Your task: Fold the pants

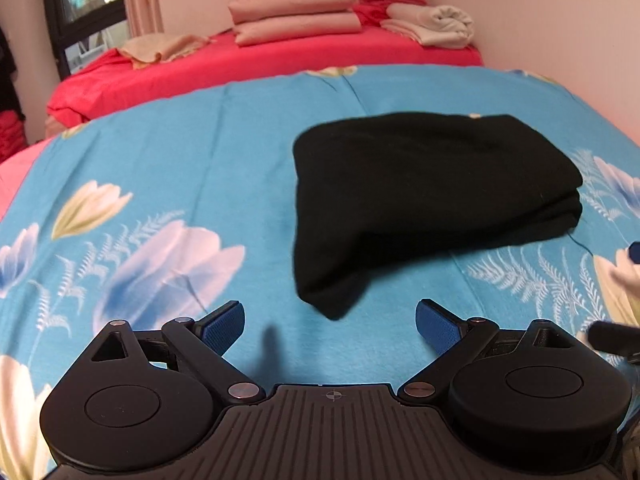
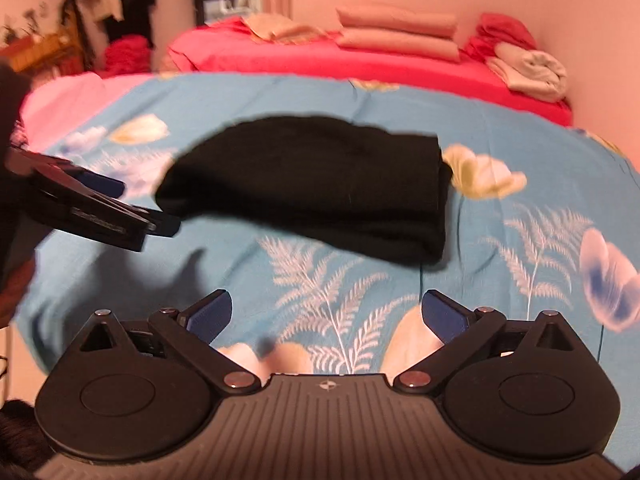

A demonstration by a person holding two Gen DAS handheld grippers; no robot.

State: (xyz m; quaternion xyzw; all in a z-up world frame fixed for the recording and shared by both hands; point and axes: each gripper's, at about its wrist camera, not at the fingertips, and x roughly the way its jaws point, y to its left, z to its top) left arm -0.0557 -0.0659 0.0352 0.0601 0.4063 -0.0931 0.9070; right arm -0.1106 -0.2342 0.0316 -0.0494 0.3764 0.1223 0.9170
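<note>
We are holding the left tool with its blue pads spread wide apart and nothing between them, hovering over the near edge of the bed. The right tool is standing just as wide, also empty, above the same near edge. In the right wrist view the left tool is showing again at the left side, just beside the near-left end of the pants but apart from them.

We are judging the fold as essentially finished: the black pants are lying as one compact, layered bundle on the blue floral sheet, toward the middle of the bed, with stacked edges showing along the right side. One corner at the near-left is drooping out of line, so a small tidy-up may be all that is left. Neither tool is touching the cloth.

We are counting two tools and one pair of pants. Farther back, on the red bed beyond the far edge, we are seeing two folded peach pieces stacked, one crumpled beige cloth at the left, and a pale rolled bundle with red fabric behind it by the far corner.
</note>
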